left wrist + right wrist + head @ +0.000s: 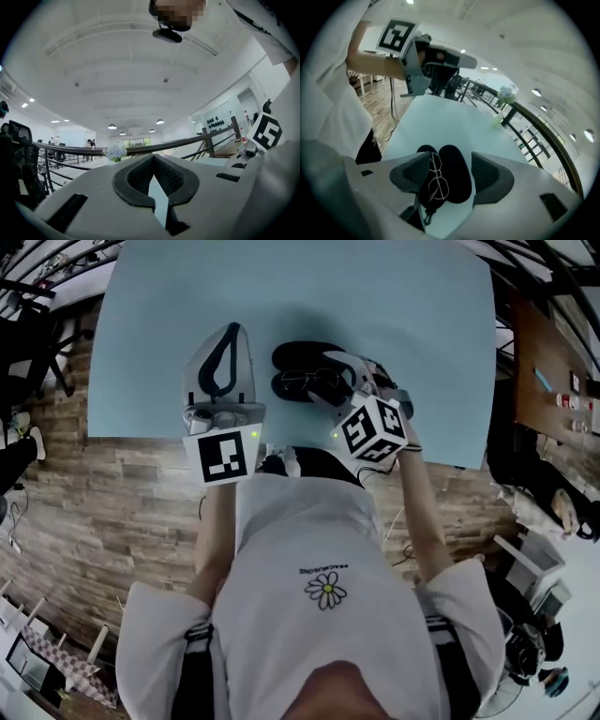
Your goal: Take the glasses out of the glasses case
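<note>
A black glasses case (298,354) lies open on the light blue table (169,334), with thin wire-framed glasses (314,381) resting in it. My right gripper (339,379) points down at the case from the near right. In the right gripper view its jaws (451,161) stand wide apart, open, with the case (457,176) and the glasses (436,180) between them. The left pad sits close beside the glasses; I cannot tell if it touches. My left gripper (232,329) hovers left of the case, level, its tips (153,157) together and holding nothing.
The table's near edge runs just in front of the person's body. Wooden floor (112,502) lies to the left and right. A dark chair (18,159) and a railing (187,143) stand beyond the table. The right gripper's marker cube (267,131) shows at the left gripper view's right.
</note>
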`<state>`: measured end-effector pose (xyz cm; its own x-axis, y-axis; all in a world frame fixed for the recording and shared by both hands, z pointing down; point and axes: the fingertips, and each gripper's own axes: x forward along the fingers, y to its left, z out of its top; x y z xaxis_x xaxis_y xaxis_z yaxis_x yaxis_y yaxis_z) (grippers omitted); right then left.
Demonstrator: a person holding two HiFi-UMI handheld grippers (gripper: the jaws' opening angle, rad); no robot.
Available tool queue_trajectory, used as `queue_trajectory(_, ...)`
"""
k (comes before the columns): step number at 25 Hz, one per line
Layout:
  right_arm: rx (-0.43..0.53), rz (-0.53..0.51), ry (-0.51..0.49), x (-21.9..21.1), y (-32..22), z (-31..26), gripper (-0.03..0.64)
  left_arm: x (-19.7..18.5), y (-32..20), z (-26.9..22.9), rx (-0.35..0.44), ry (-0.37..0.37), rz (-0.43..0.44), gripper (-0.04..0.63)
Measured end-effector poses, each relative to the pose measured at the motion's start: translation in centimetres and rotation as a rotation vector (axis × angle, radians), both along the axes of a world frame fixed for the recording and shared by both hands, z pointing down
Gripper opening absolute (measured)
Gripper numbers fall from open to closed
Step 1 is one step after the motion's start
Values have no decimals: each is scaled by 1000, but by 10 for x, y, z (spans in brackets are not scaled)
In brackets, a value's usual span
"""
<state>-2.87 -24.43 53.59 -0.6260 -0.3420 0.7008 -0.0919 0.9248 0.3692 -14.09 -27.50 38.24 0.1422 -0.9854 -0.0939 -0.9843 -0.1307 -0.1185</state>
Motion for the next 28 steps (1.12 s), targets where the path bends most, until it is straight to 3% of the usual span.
queue_trajectory(5,-55,-137,206,3,4,55,242,-7,-1,13,-23,28,-12,17)
queue_trajectory(8,-105,-170,272,4,4,78,242,-7,0,23,-52,-56,-9,17)
queue_trajectory(10,-138,-169,290,2,2,92,242,-6,-2,31,-79,-124,5,17)
queue_trajectory(13,-184,-154,315,-3,-2,108,241,-11,-3,33,-75,-94,10,17)
queue_trajectory(16,-225,-149,352,-9,-2,118,204,-20,-3,38,-95,-150,16,17)
queue_trajectory(19,-288,-151,394,-17,-1,123,158,-33,-5,44,-103,-140,5,17)
queue_trajectory(28,-415,-165,405,-21,-4,127,158,-36,-13,57,-106,-145,5,17)
